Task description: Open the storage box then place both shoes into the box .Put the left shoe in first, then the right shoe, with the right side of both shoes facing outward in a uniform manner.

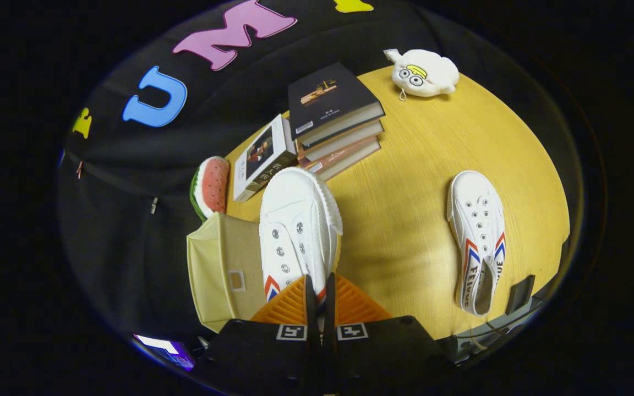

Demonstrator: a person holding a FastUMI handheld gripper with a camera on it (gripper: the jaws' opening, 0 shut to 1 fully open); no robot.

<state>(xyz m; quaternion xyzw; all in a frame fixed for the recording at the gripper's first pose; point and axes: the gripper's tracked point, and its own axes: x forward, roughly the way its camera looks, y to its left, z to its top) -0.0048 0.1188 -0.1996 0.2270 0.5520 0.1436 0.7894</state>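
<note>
Fingers of the gripper (317,297) are nearly closed on a white shoe's (298,225) heel, lifted toward the beige storage box (220,275) at lower left; the second shoe (476,236) is left on the table (405,220)

The scene is being viewed from a fisheye camera riding on the gripper (317,291), looking forward along its two orange fingers (284,308) and steeply down onto the yellow table (405,220). A white shoe (295,231) is being seen very close, while the stacked books (333,121) are being kept beyond.
</note>
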